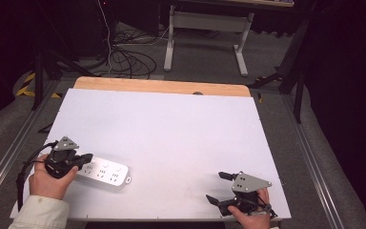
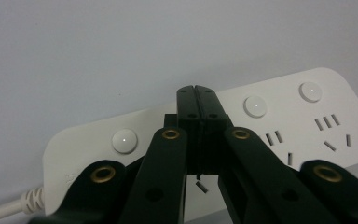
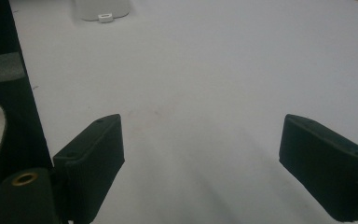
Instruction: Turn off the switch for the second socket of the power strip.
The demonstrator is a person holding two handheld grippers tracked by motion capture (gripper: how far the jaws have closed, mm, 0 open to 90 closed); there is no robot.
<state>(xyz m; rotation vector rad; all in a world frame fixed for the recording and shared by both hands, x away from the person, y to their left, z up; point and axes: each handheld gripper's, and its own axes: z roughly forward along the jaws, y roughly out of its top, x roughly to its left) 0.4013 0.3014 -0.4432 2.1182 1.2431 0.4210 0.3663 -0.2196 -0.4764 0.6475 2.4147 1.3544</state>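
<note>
Your left gripper [image 1: 86, 157] hovered with its jaws pressed together over the cord end of the white power strip [image 1: 104, 172], which lay near the front left corner of the white table [image 1: 171, 129] (whether the tips touched it could not be told). Your right gripper [image 1: 219, 186], jaws spread wide and holding nothing, sat well apart near the front right edge. Cables [image 1: 128, 59] lay coiled on the grey floor beyond the table, beside a white desk frame [image 1: 205, 28].
</note>
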